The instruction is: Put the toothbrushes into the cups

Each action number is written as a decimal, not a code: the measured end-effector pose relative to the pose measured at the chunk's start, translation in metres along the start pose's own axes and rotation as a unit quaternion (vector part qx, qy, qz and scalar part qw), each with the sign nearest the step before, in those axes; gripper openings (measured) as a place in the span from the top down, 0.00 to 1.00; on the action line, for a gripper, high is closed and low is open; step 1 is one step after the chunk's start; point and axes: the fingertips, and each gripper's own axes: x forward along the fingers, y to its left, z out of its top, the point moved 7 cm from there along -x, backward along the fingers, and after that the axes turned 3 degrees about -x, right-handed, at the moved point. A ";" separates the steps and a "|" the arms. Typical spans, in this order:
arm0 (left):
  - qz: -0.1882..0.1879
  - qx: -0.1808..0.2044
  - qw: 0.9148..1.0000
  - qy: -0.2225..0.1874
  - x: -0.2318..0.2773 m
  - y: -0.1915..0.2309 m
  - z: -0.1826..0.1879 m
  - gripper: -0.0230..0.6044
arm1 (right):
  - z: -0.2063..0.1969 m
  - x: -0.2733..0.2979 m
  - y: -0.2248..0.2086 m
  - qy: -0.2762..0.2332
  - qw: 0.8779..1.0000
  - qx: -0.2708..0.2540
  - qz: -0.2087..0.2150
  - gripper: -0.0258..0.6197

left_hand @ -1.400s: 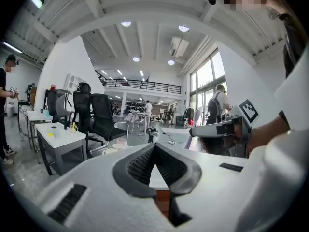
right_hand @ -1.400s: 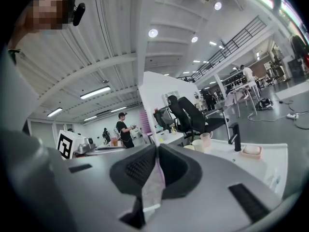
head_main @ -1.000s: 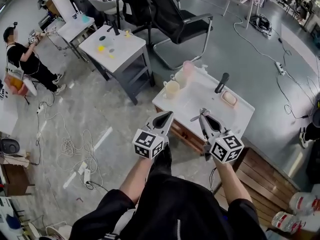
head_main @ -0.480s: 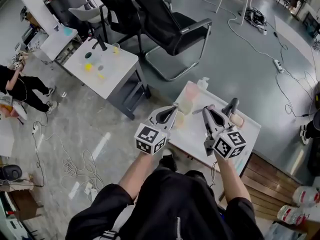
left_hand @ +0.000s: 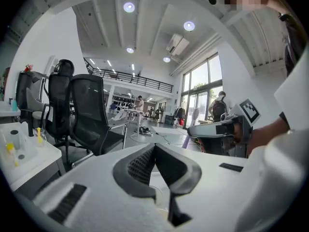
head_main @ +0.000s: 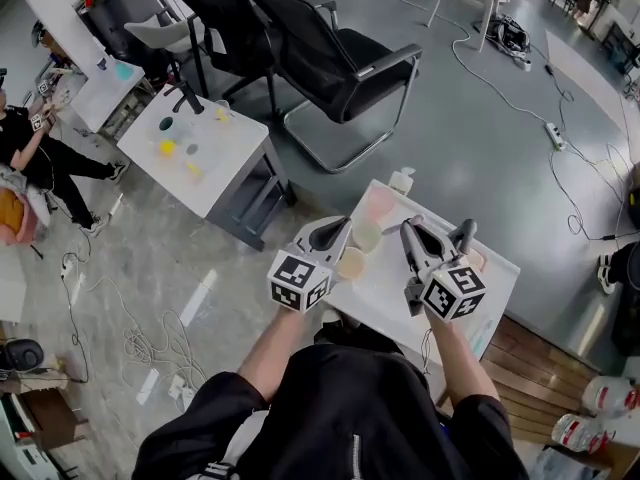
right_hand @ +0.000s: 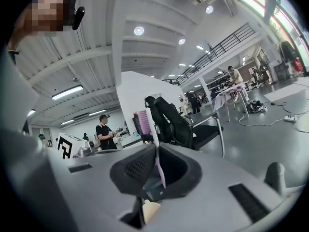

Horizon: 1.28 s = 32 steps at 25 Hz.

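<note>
Cups [head_main: 367, 235], three, stand in a row on one table [head_main: 388, 290] in the head view: pink cup [head_main: 380, 203] at 1 o'clock of the green cup [head_main: 367, 236], cream cup [head_main: 350, 263] at 7, just beside the left gripper [head_main: 343, 225]; the right gripper [head_main: 406, 227] at 3. Left gripper view: jaws together, empty. Right gripper view: jaws clamp one pink toothbrush [right_hand: 160, 172].

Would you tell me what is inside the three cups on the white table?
Nothing sticks out of the pink cup, the middle cup or the cream cup; their bottoms are too small to make out.
</note>
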 end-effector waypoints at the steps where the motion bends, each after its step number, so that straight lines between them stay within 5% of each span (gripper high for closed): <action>1: 0.001 -0.002 1.000 0.002 0.002 0.001 0.000 0.96 | 0.000 0.004 -0.004 0.003 1.000 0.001 0.000 0.92; 17: 0.035 -0.018 0.999 0.021 0.004 0.018 -0.018 0.96 | -0.002 0.085 -0.052 0.027 0.999 -0.021 -0.001 0.92; 32: 0.089 -0.029 0.995 0.026 -0.029 0.043 -0.030 0.96 | -0.077 0.145 -0.095 0.136 0.989 -0.054 -0.020 0.91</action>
